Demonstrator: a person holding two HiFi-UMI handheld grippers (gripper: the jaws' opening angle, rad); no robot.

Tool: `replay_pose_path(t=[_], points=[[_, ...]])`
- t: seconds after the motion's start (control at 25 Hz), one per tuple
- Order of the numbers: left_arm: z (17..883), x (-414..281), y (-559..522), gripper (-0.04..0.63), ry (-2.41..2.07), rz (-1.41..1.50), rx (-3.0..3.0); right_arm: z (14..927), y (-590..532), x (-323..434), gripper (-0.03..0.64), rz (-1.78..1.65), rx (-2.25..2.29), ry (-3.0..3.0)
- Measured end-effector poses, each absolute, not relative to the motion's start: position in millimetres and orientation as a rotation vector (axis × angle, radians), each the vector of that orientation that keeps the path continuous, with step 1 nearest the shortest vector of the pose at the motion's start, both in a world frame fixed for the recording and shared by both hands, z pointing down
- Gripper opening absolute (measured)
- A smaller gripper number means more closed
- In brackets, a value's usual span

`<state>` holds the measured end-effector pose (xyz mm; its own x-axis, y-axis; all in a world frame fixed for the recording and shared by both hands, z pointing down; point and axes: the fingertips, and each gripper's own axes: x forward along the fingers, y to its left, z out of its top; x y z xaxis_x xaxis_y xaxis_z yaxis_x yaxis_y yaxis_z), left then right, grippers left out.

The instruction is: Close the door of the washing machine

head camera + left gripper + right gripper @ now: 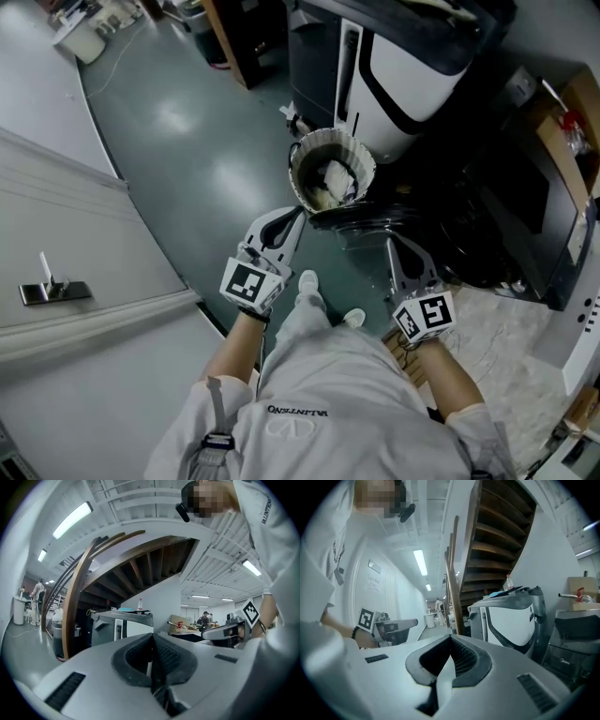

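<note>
A grey-green floor (187,159) runs through a wide indoor hall, with a pale wall panel (84,234) on the left and a dark wooden staircase (497,536) rising overhead. The washing machine (412,66), white with a dark curved band, stands at the far end of the floor ahead of the person's shoes (307,279), and a bottle (509,582) sits on top of it. A round basket (309,155) with cloth in it stands on the near side of the machine. A dark glossy shape just below the basket may be the open door, but I cannot tell for sure. The left tongs (296,217) and the right tongs (394,246) are held out side by side toward the machine. Each pair has its jaws pressed together with nothing between them, and neither touches anything. This looks like the approach, with the closing itself not yet begun. The next move calls for finding the free edge of the door and laying one closed pair of tongs flat against its outer face. It then needs a push that follows the hinge's swing until the door seats, keeping clear of the basket, which seems close enough to get in the way.
</note>
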<state>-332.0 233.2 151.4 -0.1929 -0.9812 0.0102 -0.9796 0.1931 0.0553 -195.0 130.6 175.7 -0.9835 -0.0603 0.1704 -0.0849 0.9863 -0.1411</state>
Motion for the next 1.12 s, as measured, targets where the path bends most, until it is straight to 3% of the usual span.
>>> replay_pose_path(t=[0.52, 1.12], points=[[227, -395, 209, 0.002, -2.183, 0.009, 2.049, 233, 143, -287, 0.011, 0.224, 0.109, -2.848], [331, -393, 176, 0.002, -1.993, 0.156, 2.063, 328, 130, -305, 0.011, 0.269, 0.079, -2.730]])
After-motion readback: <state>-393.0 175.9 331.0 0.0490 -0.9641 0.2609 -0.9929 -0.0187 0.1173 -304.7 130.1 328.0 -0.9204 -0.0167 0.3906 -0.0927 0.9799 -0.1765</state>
